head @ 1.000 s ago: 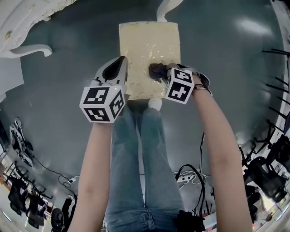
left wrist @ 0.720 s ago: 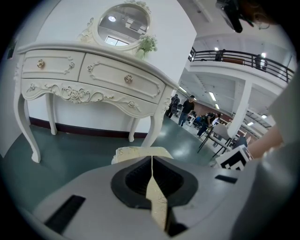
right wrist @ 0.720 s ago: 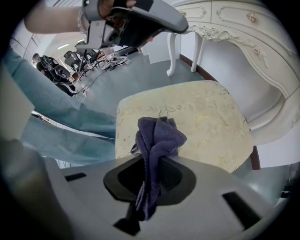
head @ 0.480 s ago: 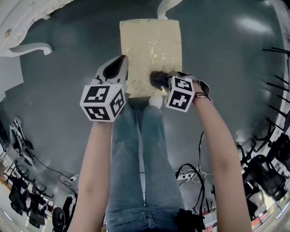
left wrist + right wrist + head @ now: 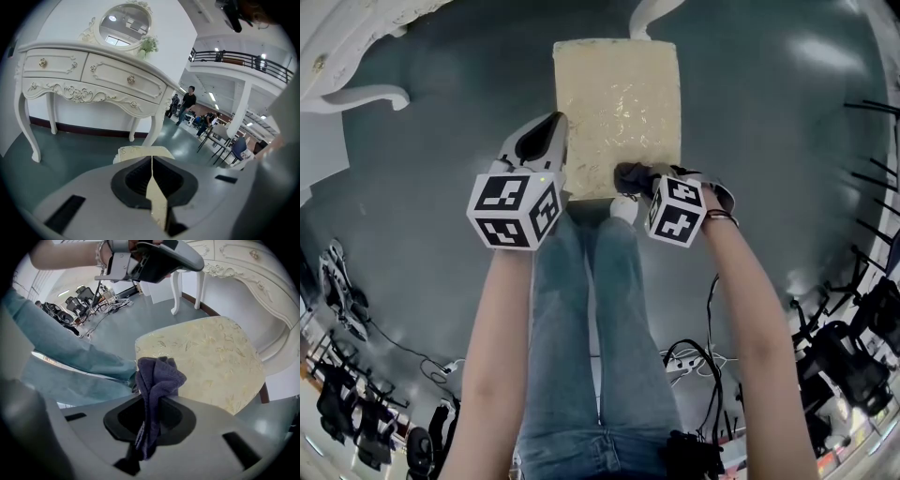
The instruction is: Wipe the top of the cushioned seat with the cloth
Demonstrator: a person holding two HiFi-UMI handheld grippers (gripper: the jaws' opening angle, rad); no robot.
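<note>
Since a second ago my right gripper (image 5: 643, 180) has drawn the dark purple-grey cloth (image 5: 627, 174) back towards me, from the right-middle of the seat to its near right corner, while my left gripper (image 5: 551, 127) has hardly shifted. The right jaws are pinched on the cloth, which bunches out beyond the tips and rests on the cream-yellow, leaf-patterned cushioned seat (image 5: 619, 89) just by its near edge. The left jaws are pressed together with nothing between them; that gripper hangs over the seat's left edge near the near corner, and I cannot tell whether it touches. My own legs in blue jeans (image 5: 592, 319) stand right against the near edge of the seat, close under the cloth. Beyond the seat on the far side stands a white carved dressing table (image 5: 93, 70) with drawers and an oval mirror (image 5: 124, 23). On the dark green floor (image 5: 422, 187) behind me lie black cables and a white power strip (image 5: 682, 367), well apart from the seat.
</note>
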